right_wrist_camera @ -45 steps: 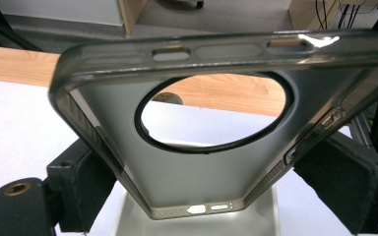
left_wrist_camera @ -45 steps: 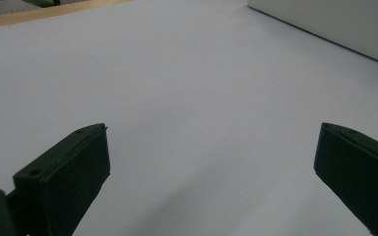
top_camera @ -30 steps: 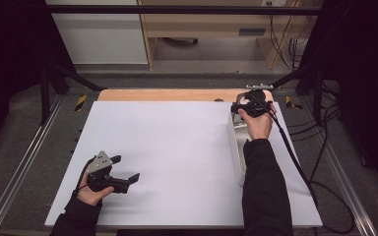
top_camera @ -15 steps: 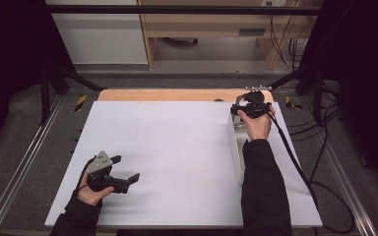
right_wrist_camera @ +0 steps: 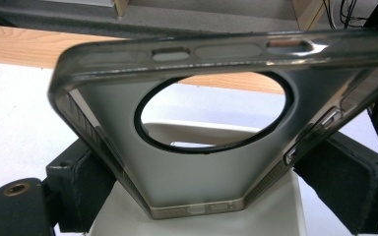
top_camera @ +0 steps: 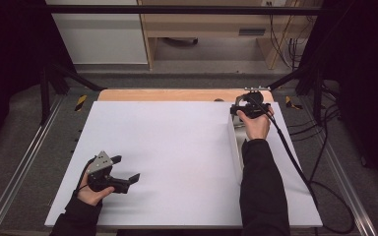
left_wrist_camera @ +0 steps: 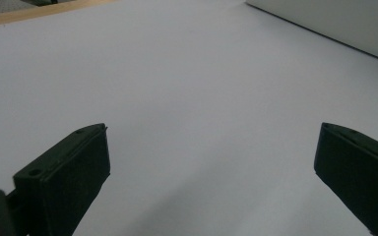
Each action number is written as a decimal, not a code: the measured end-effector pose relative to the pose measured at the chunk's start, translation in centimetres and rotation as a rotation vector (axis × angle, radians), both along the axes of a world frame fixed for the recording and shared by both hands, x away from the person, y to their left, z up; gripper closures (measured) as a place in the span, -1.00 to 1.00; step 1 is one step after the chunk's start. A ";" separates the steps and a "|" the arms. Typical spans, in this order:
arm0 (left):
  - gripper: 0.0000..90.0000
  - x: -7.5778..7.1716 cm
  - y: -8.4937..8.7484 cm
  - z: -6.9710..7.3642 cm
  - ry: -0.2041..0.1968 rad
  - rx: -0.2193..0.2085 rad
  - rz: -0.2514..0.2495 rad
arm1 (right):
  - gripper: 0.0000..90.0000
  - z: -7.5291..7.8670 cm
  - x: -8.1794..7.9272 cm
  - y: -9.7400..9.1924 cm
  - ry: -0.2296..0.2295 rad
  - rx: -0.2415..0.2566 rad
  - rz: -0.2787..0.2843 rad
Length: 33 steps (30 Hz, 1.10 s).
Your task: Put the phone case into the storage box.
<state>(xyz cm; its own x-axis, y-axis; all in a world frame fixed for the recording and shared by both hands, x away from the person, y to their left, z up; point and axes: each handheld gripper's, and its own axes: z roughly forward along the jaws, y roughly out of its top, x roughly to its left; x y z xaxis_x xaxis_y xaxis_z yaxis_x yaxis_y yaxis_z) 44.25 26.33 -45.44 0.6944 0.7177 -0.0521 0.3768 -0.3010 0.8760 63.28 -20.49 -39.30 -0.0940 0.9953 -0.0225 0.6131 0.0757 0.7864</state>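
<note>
Right tool (right_wrist_camera: pixel 202 187), smoky translucent phone case (right_wrist_camera: pixel 197 177), round cutout

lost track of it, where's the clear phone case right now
The clear phone case is clamped between the jaws of the right hand-held gripper, at the table's far right, above the white tray.

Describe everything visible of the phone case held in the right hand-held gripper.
The phone case is a smoky, translucent grey shell, seemingly soft plastic, empty, with a large round camera opening ringed in black and button cutouts along its edges. The right hand-held gripper grips it by its two long sides, jaws pressing from either side, holding it above a white tray at the table's far right. It tilts away from the camera, inner face showing.
</note>
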 end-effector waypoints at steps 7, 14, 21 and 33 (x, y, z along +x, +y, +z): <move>-1.00 0.0 0.0 0.0 0.001 0.000 -0.001 | -0.74 -0.3 0.2 0.2 0.001 -0.001 -0.007; -1.00 0.0 0.0 0.0 0.002 0.001 -0.002 | -0.74 -0.4 0.3 0.2 0.002 -0.001 -0.010; -1.00 0.0 -0.1 -0.1 0.002 0.003 -0.007 | -0.74 -0.4 0.5 0.2 0.003 -0.001 -0.007; -1.00 0.0 -0.1 -0.1 0.004 0.003 -0.007 | -0.75 -0.4 0.7 0.1 -0.003 -0.004 0.001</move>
<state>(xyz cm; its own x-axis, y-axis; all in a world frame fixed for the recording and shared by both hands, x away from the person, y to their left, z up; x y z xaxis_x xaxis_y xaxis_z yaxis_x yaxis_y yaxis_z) 44.27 26.25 -45.55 0.6994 0.7128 -0.0525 0.3780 -0.3066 0.8736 63.94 -20.38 -39.73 -0.0954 0.9951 -0.0263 0.6110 0.0794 0.7876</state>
